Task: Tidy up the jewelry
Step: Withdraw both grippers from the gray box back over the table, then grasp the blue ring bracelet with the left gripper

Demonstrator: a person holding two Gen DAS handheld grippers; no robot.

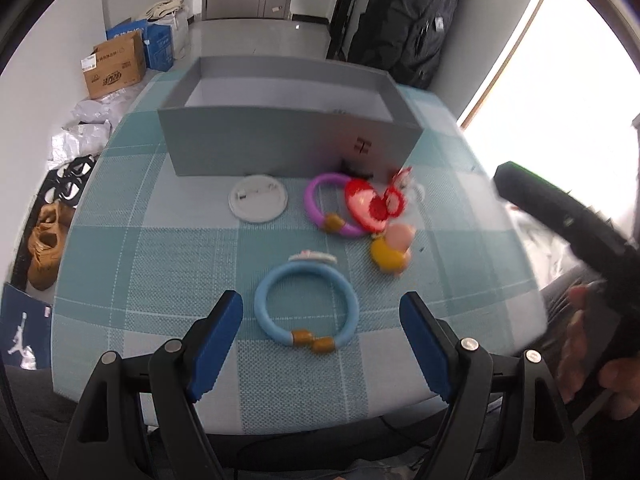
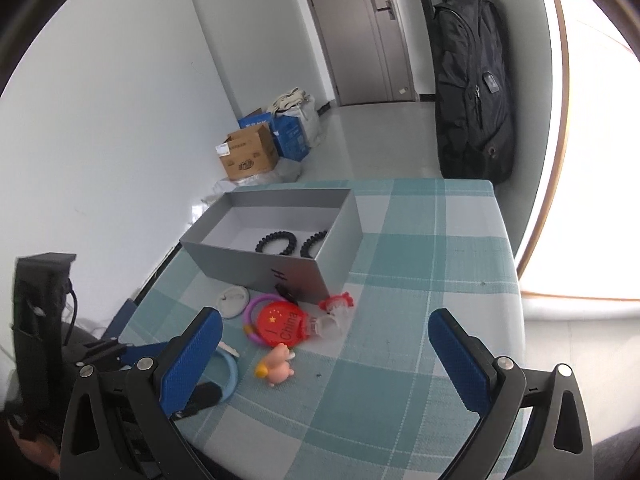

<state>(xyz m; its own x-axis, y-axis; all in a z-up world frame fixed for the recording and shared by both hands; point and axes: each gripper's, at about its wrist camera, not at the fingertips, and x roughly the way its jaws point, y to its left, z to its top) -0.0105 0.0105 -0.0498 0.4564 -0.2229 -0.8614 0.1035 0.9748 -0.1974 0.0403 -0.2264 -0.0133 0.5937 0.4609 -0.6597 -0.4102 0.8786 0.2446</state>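
Note:
A grey open box (image 1: 280, 144) stands at the table's far side; the right wrist view shows two black bead bracelets (image 2: 276, 242) inside the box (image 2: 224, 256). A light blue bracelet (image 1: 306, 308) lies just ahead of my open left gripper (image 1: 320, 340), between its blue fingers. Further on lie a purple bracelet (image 1: 320, 204), a red heart badge (image 1: 366, 208), a pig figure (image 1: 392, 250) and a white round badge (image 1: 258, 198). My right gripper (image 2: 324, 356) is open and empty above the table, near the pig figure (image 2: 278, 368) and the red badge (image 2: 282, 322).
The table has a teal checked cloth (image 1: 160, 264). Cardboard boxes (image 1: 114, 66) and shoes (image 1: 46, 248) lie on the floor to the left. A black backpack (image 2: 472, 92) hangs at the back right. A bright window is on the right.

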